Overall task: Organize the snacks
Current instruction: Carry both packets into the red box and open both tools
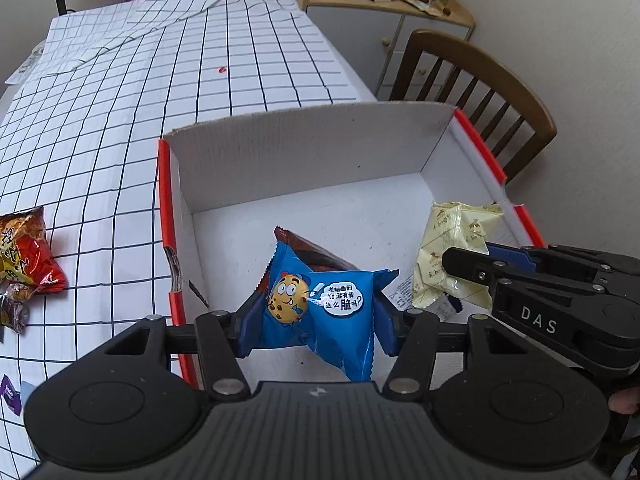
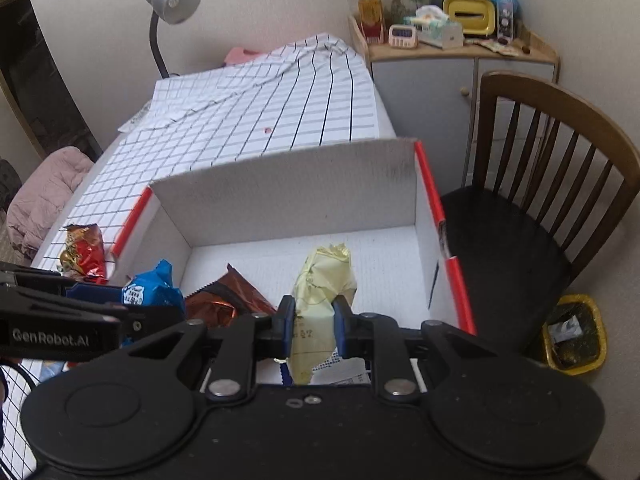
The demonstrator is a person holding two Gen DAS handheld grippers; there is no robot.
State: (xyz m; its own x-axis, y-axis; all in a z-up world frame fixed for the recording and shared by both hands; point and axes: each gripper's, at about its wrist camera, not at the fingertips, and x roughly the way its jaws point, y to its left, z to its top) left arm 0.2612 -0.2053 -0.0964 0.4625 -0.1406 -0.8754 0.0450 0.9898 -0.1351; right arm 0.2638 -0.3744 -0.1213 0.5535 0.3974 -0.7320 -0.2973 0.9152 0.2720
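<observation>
Left wrist: left gripper [image 1: 316,320] clamps blue cookie packet [image 1: 320,308]; right gripper [image 2: 314,330] pinches pale yellow packet [image 2: 320,292].

We see a wooden chair [image 2: 552,184] at the right, its dark seat beside the table, which wears a grid-patterned cloth [image 1: 160,92]. Far off stands a grey cabinet [image 2: 436,92] (its top crowded with small items). A silver desk lamp [image 2: 172,4] rises far left; a yellow bin [image 2: 576,336] sits on the floor near right.
</observation>
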